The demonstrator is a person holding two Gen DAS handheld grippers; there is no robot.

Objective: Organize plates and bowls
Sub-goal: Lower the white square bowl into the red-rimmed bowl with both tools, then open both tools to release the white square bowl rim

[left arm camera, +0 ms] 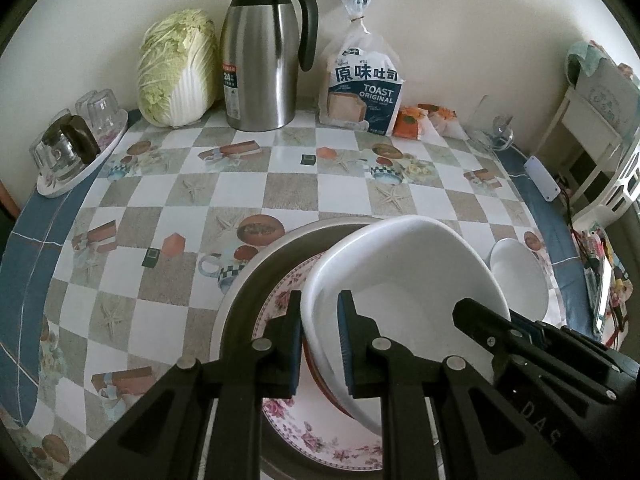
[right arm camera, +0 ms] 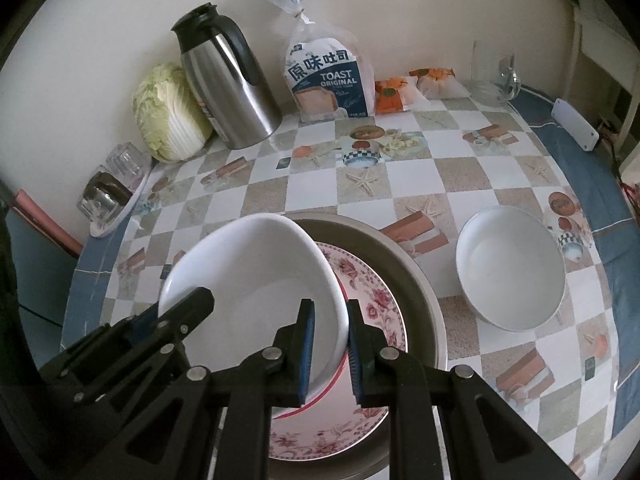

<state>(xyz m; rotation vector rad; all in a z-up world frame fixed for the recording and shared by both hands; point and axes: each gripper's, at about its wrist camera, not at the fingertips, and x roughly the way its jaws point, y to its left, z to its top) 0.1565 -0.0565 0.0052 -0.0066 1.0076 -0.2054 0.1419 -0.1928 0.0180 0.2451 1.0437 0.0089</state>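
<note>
A white bowl (left arm camera: 404,280) (right arm camera: 256,276) is held tilted over a floral plate (left arm camera: 320,436) (right arm camera: 372,296), which lies in a grey metal pan (left arm camera: 260,272) (right arm camera: 416,280). My left gripper (left arm camera: 320,344) is shut on the bowl's left rim. My right gripper (right arm camera: 330,344) is shut on its right rim and also shows in the left wrist view (left arm camera: 520,336). A red-rimmed dish edge shows under the bowl. A second white bowl (right arm camera: 512,268) (left arm camera: 520,276) stands on the table to the right.
At the back stand a cabbage (left arm camera: 176,68), a steel thermos jug (left arm camera: 264,52), a toast bag (left arm camera: 360,76), snack packets (left arm camera: 424,120) and a glass mug (left arm camera: 492,128). A tray of upturned glasses (left arm camera: 76,148) is at the far left. A white device (left arm camera: 542,180) lies at the right edge.
</note>
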